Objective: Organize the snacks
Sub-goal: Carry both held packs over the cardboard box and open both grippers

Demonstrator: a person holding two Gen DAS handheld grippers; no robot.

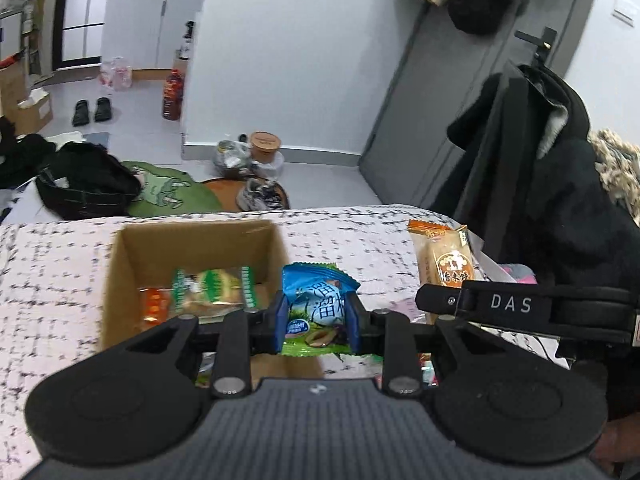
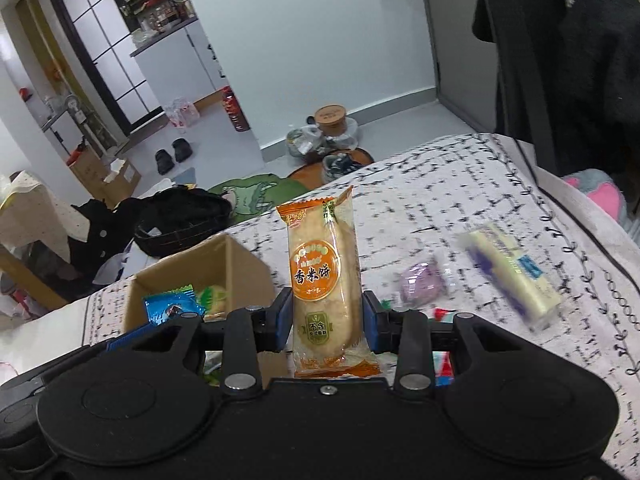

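My left gripper [image 1: 316, 316] is shut on a blue and green snack packet [image 1: 316, 304], held above the right front corner of an open cardboard box [image 1: 132, 248] on the patterned bed cover. Inside the box lie a green wrapped snack [image 1: 212, 288] and an orange one [image 1: 154, 304]. My right gripper [image 2: 326, 316] is shut on an upright orange rice cracker packet [image 2: 324, 280], which also shows at the right of the left wrist view [image 1: 444, 260]. The cardboard box [image 2: 240, 264] sits to the left of it, with the blue packet [image 2: 172, 308] over it.
On the bed cover [image 2: 460, 184] to the right lie a purple wrapped snack [image 2: 422, 282], a long pale yellow packet [image 2: 516, 272] and small red wrappers [image 2: 442, 366]. Dark coats [image 1: 540, 184] hang at the right. Beyond the bed edge the floor holds a black bag [image 1: 84, 184], a green mat and shoes.
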